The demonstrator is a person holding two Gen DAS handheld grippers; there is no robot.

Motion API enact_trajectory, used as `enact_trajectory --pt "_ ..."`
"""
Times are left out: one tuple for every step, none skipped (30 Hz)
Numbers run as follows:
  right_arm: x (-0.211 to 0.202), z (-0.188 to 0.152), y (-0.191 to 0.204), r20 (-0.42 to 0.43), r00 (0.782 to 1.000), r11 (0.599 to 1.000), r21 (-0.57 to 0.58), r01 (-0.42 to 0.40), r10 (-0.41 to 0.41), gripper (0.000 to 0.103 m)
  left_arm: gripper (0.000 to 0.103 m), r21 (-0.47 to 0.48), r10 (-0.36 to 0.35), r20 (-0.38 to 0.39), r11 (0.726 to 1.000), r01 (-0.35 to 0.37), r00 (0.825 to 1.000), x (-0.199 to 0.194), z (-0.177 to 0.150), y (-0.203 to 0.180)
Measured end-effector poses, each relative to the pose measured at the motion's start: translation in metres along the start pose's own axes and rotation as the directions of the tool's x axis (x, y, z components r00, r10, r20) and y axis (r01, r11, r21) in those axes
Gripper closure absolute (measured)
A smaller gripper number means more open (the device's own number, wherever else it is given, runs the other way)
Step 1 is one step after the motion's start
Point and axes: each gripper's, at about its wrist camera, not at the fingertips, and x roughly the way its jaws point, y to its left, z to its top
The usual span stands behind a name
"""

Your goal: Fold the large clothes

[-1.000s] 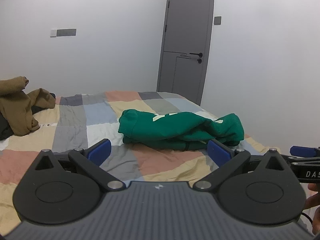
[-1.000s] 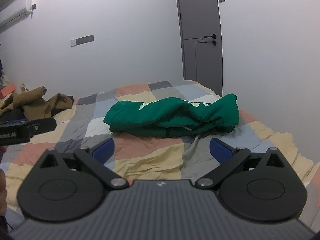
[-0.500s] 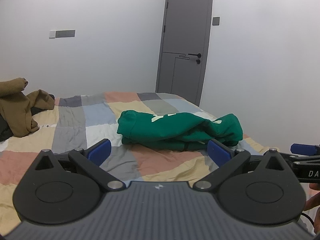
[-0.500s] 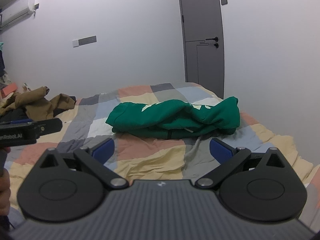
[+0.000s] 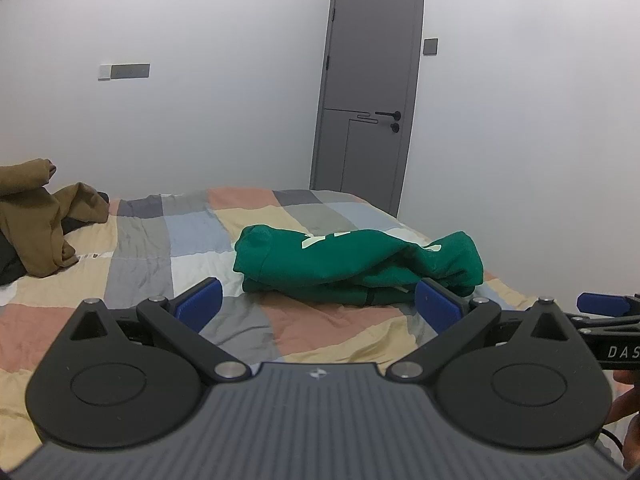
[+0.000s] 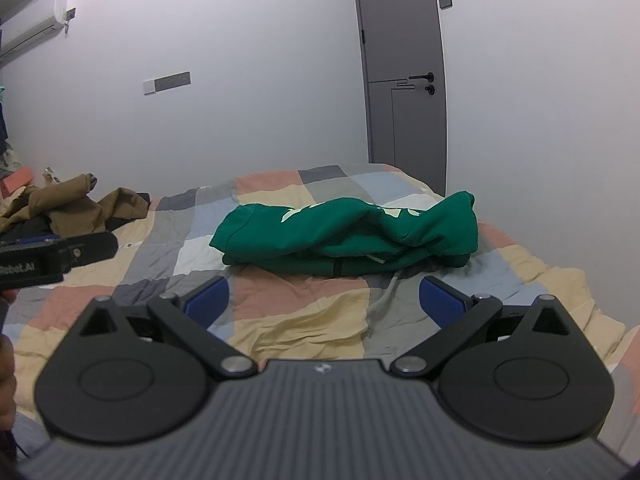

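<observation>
A green sweatshirt (image 5: 356,266) with white lettering lies folded in a thick bundle on the patchwork bed (image 5: 152,240); the right wrist view shows the same green sweatshirt (image 6: 344,234) at mid-bed. My left gripper (image 5: 318,306) hovers in front of it, open, blue pads wide apart with nothing between them. My right gripper (image 6: 326,300) is also open and empty, held back from the bundle's near edge. Each gripper shows at the side of the other's view.
A brown garment (image 5: 36,216) is heaped at the bed's far left, over something dark; it appears as the brown garment (image 6: 68,204) in the right wrist view. A grey door (image 5: 368,92) stands shut behind the bed. White walls close the right side.
Both grippers have drawn slightly back and tilted up from the green sweatshirt; it sits a little lower in view. Both stay open. The sweatshirt has not moved.
</observation>
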Motion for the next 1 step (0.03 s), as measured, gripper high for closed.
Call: enact_trajectory --pt "-0.0003 -0.0001 0.0000 -0.001 1.000 1.000 0.001 0.002 -0.002 0.000 0.000 0.002 -0.002 0.000 1.000 0.002 1.000 -0.0001 -0.0002 0.0004"
